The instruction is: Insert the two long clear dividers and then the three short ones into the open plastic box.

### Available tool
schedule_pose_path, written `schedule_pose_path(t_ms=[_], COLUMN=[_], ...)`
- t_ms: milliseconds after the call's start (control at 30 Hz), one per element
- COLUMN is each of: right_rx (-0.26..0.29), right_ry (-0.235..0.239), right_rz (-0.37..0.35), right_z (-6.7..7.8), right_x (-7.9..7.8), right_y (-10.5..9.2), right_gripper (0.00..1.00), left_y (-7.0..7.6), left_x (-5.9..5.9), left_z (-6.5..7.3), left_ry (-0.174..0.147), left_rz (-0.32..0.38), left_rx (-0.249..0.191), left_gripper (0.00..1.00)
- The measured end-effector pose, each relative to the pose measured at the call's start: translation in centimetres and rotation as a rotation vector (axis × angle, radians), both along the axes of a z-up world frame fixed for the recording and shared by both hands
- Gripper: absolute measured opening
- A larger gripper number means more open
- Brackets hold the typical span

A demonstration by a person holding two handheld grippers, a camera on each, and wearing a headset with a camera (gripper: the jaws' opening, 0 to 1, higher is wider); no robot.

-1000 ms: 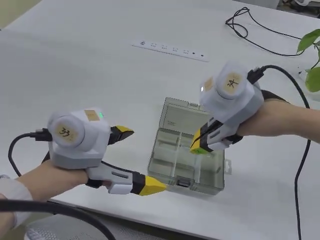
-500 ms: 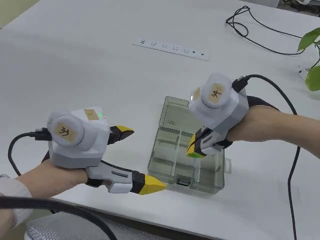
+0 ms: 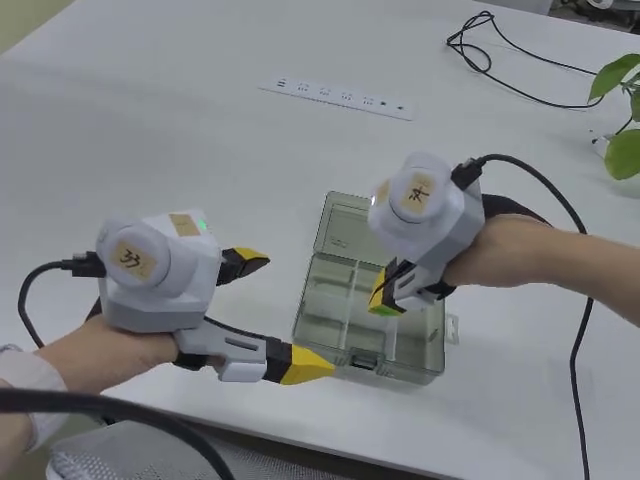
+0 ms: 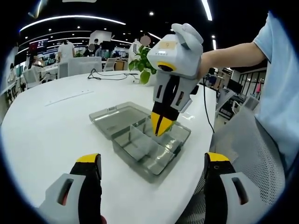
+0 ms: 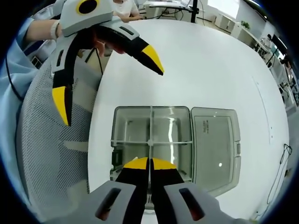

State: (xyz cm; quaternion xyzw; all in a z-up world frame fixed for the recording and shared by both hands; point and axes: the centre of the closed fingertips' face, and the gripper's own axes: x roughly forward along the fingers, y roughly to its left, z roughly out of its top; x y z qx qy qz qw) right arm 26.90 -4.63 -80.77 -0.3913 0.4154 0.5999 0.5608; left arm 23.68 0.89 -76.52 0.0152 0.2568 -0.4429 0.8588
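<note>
The open clear plastic box [image 3: 309, 322] lies near the table's front edge, its lid [image 3: 345, 235] flat behind it. Clear dividers stand crossed inside the box [image 5: 115, 140]. My right gripper [image 3: 383, 300] points down into the box, shut on a thin clear divider [image 5: 150, 122] seen edge-on running from its tips [image 5: 150, 162]. In the left gripper view the right gripper [image 4: 161, 127] stands over the box [image 4: 140, 164]. My left gripper [image 3: 280, 313] hovers wide open to the box's left, holding nothing; it also shows open in its own view [image 4: 153, 158] and in the right gripper view [image 5: 107, 84].
A white power strip [image 3: 340, 98] lies on the table behind the box. A black cable [image 3: 500, 52] loops at the far right next to a green plant [image 3: 622, 110]. The table edge runs just in front of the box, with a mesh chair [image 5: 60, 154] below it.
The right gripper has shifted a little left over the box, staying shut. The left gripper has held its place, still open.
</note>
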Motion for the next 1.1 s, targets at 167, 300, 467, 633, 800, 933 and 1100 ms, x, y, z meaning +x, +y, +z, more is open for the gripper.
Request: schedule_pose_path(t_ms=[167, 300, 467, 633, 800, 933, 1100], right_rx=[0.012, 0.045, 0.104, 0.196, 0.274, 0.351, 0.408], right_ry=[-0.007, -0.026, -0.042, -0.040, -0.023, -0.023, -0.057], right_rz=[0.032, 0.058, 0.074, 0.040, -0.003, -0.034, -0.079], right_z=[0.0, 0.1, 0.6, 1.8, 2.7, 3.5, 3.9], right_x=[-0.1, -0.1, -0.5, -0.5, -0.7, -0.8, -0.4], right_y=[0.0, -0.1, 0.0, 0.3, 0.4, 0.6, 0.6], right_gripper=[0.02, 0.05, 0.17, 0.31, 0.48, 0.69, 0.92], left_y=[0.0, 0.1, 0.3, 0.2, -0.1, -0.1, 0.1], left_x=[0.1, 0.2, 0.3, 0.3, 0.3, 0.3, 0.5], left_z=[0.2, 0.3, 0.4, 0.4, 0.5, 0.5, 0.6], left_ry=[-0.005, -0.007, -0.010, -0.008, -0.012, -0.015, -0.018], left_rz=[-0.002, -0.004, -0.004, -0.008, -0.014, -0.020, -0.019], left_rx=[0.001, 0.006, 0.010, 0.010, 0.007, 0.011, 0.014], left_gripper=[0.93, 0.93, 0.93, 0.93, 0.93, 0.93, 0.93])
